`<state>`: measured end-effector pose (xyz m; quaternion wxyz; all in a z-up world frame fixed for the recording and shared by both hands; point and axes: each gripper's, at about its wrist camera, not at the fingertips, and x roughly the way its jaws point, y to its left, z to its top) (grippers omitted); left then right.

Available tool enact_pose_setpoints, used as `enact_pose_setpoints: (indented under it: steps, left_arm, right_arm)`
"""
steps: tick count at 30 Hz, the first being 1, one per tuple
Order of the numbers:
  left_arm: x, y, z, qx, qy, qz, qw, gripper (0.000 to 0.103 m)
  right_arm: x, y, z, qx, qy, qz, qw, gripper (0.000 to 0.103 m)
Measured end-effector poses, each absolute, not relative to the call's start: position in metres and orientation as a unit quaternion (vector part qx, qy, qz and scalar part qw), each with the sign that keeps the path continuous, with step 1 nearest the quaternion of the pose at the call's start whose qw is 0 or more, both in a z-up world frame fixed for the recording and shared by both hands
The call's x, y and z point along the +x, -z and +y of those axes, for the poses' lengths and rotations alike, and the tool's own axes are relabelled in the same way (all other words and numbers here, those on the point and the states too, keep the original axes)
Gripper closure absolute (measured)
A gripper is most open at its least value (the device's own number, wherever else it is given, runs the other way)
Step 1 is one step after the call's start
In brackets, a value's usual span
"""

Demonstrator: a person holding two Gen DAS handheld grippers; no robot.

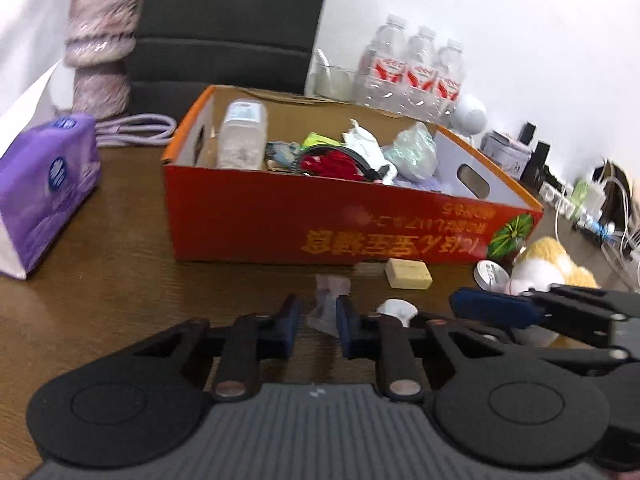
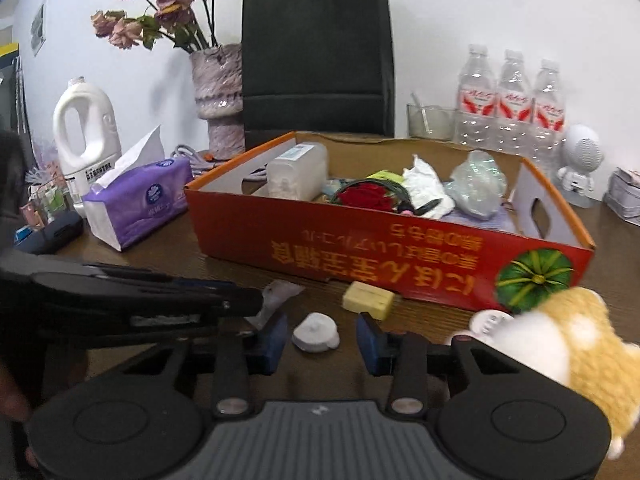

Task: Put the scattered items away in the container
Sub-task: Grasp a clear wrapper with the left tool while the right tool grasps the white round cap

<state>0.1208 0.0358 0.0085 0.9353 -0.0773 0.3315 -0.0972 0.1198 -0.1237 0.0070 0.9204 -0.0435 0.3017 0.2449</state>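
Left wrist view first: my left fingers (image 1: 319, 330) stand narrow around a small crumpled translucent plastic wrapper (image 1: 329, 304) lying on the dark wood-grain counter (image 1: 120, 280); the blue pads flank its lower end, though I cannot tell whether they press it yet; its long axis runs away from me, toward the red cardboard box with orange rim (image 1: 320, 220), which stands just beyond and already holds assorted items. From the right wrist, my right fingers (image 2: 322, 340) stand half-wide on either side of a small round white plastic cap (image 2: 315, 334), not touching it; the cap lies dead ahead between them, short of the box. A pale yellow rectangular eraser-like block (image 2: 368, 300) sits nearer the box wall; a yellow-and-white plush toy (image 2: 568, 344) lies off to the right; I judge each hand nearest its own item.
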Motion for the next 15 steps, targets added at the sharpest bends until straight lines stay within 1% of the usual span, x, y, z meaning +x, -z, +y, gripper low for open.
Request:
enact_pose_setpoints:
  steps: [3, 4, 5, 6, 7, 9, 14, 15]
  left_arm:
    - [0.121, -0.01, 0.039, -0.074, 0.095, 0.331, 0.936, 0.08]
    - [0.122, -0.01, 0.039, -0.076, 0.1, 0.332, 0.935, 0.075]
    - [0.124, -0.01, 0.039, -0.08, 0.11, 0.335, 0.932, 0.073]
    - [0.125, -0.011, 0.037, -0.082, 0.115, 0.336, 0.931, 0.071]
    - [0.125, -0.011, 0.036, -0.08, 0.118, 0.337, 0.931, 0.071]
    - [0.126, -0.011, 0.032, -0.074, 0.121, 0.334, 0.932, 0.071]
    - [0.134, -0.01, 0.02, -0.066, 0.13, 0.335, 0.931, 0.071]
    - [0.135, -0.009, 0.016, -0.062, 0.132, 0.339, 0.93, 0.077]
  right_arm:
    - [0.128, -0.002, -0.116, -0.042, -0.24, 0.315, 0.917, 0.065]
    - [0.129, 0.0, -0.116, -0.039, -0.241, 0.32, 0.915, 0.065]
    - [0.13, 0.003, -0.116, -0.038, -0.244, 0.324, 0.913, 0.066]
    - [0.129, 0.005, -0.116, -0.043, -0.247, 0.321, 0.913, 0.069]
    - [0.126, 0.006, -0.114, -0.053, -0.248, 0.317, 0.914, 0.078]
    - [0.123, 0.007, -0.113, -0.061, -0.247, 0.312, 0.915, 0.078]
    - [0.11, 0.0, -0.127, -0.04, -0.226, 0.304, 0.925, 0.078]
    - [0.104, -0.004, -0.132, -0.036, -0.22, 0.298, 0.928, 0.078]
